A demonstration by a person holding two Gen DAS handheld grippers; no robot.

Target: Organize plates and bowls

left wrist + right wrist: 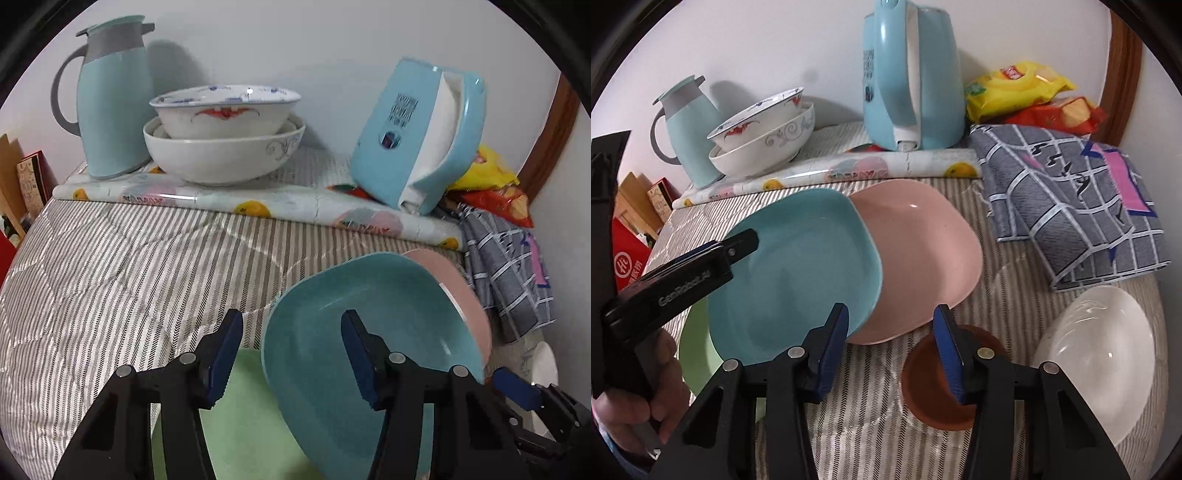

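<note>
A light blue plate (332,295) (801,266) lies tilted, overlapping a green plate (251,406) (694,350) and a pink plate (469,306) (923,258). My left gripper (291,317) stands open astride the blue plate's left rim, one finger over its inside and one outside above the green plate. The pads are clear of the rim. My right gripper (890,310) is open over the pink plate's near edge. Its right finger hangs above a small brown dish (923,391). A clear white bowl (1100,362) sits to the right.
At the back, two stacked white bowls (221,147), a blue jug (114,103) and a leaning blue kettle (417,136) stand by the wall, behind a rolled fruit-print sheet (258,206). A checked cloth (1071,206) and snack bags (1019,88) lie right. A hand (646,406) holds the left gripper.
</note>
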